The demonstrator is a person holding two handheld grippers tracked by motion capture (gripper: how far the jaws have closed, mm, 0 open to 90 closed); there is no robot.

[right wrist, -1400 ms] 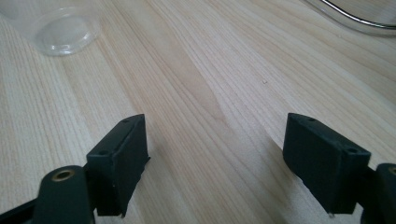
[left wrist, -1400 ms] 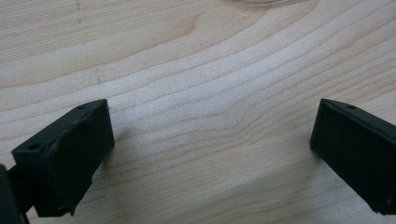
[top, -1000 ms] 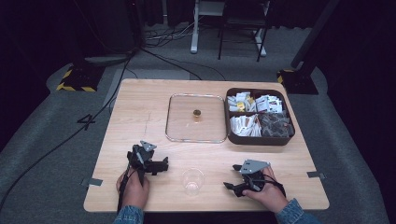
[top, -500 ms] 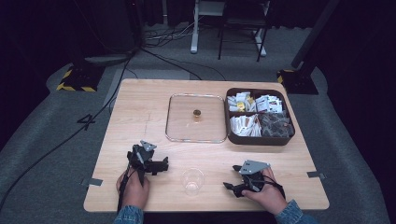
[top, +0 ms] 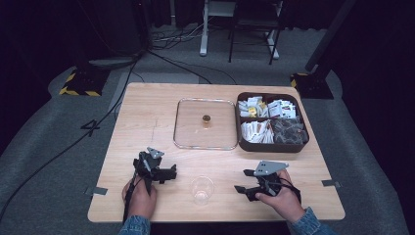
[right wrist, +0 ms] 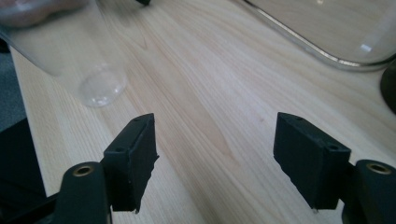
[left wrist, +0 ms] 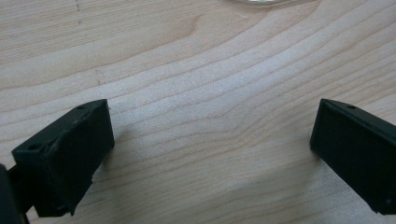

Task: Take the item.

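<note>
From the high view, my left claw (top: 169, 172) rests on the wooden desk (top: 147, 112) near its front edge, and my right claw (top: 243, 185) lies on the desk at the other side, both pointing inward at a clear plastic cup (top: 202, 189) that stands upright between them, apart from each. Farther back sits a clear square lid (top: 205, 124) with a small brown knob (top: 206, 118), lying flat just beside a dark brown compartment box (top: 272, 147) full of packets and sachets; any printing on them is too small for me to read. A "4" (top: 91, 128) is marked on the grey floor left of the desk.

In the left gripper view, my jaws stand wide apart over bare wood grain, gripping nothing.

In the right gripper view, my jaws are also spread wide and empty. The cup (right wrist: 70, 51) stands ahead to the left, and the lid's rim (right wrist: 322, 49) curves across the upper right.
</note>
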